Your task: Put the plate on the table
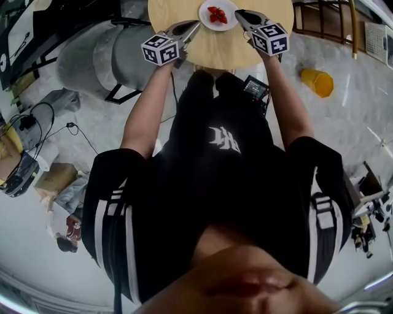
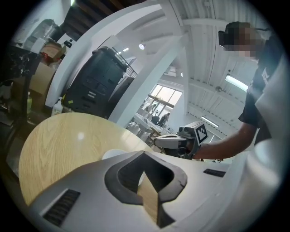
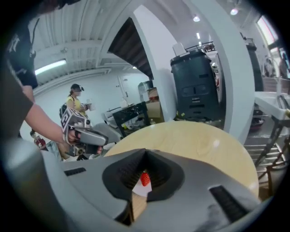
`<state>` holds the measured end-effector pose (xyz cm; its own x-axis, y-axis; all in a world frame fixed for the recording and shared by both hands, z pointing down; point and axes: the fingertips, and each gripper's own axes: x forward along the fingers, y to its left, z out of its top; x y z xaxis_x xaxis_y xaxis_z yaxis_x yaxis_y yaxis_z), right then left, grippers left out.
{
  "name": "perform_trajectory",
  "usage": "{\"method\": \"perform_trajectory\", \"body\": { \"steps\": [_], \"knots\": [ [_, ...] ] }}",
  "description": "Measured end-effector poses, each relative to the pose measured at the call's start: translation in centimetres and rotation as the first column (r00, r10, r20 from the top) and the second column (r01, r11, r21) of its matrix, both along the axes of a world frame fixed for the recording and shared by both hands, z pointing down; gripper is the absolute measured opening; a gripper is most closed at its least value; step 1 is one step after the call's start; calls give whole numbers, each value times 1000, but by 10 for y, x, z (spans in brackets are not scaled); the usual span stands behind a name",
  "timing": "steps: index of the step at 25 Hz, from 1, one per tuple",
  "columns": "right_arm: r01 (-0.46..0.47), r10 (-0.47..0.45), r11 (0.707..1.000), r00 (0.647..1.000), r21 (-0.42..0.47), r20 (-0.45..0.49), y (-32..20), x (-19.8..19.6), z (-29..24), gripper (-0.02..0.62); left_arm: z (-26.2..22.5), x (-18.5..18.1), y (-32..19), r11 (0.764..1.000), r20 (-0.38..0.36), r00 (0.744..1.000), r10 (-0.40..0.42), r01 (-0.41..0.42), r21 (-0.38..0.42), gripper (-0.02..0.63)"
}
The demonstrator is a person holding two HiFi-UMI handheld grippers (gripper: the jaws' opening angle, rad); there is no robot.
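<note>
With the left gripper (image 1: 195, 26) at the plate's (image 1: 221, 26) eight o'clock and the right gripper (image 1: 239, 13) at three o'clock, both closed empty, we risk nudging the rim and spilling the strawberries (image 1: 217, 15).

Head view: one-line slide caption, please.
Plate of strawberries on the round wooden table, flanked by shut left gripper and shut right gripper.

Glossy white plate (image 1: 202, 12) on smooth pale-wood table (image 1: 215, 52).

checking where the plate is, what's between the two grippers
A white round plate with red strawberries sits on the round light wooden table between the left gripper and right gripper, seen in the head view.
</note>
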<state>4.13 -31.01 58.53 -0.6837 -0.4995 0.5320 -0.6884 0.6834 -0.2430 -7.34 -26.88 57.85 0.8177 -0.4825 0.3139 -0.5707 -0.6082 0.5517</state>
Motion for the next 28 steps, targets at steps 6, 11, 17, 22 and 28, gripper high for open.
{"method": "perform_trajectory", "body": {
  "steps": [6,11,17,22,28],
  "knots": [
    [135,-140,990,982,47,125,22,-7,-65,2,-50,3,-1,995,-15,1000,-4,5,99,2],
    [205,-215,976,947,67,239,49,-8,-101,2,-80,9,11,989,-32,999,13,-8,148,2],
    [236,-259,966,871,106,418,70,-9,-141,2,-122,21,27,977,-76,997,28,-11,213,2],
    [259,-288,957,833,128,472,85,-8,-158,3,-144,27,42,961,-61,998,23,-6,276,2],
    [196,-236,972,845,133,480,80,17,-164,2,-161,32,58,951,-69,997,23,-1,310,1]
  ]
}}
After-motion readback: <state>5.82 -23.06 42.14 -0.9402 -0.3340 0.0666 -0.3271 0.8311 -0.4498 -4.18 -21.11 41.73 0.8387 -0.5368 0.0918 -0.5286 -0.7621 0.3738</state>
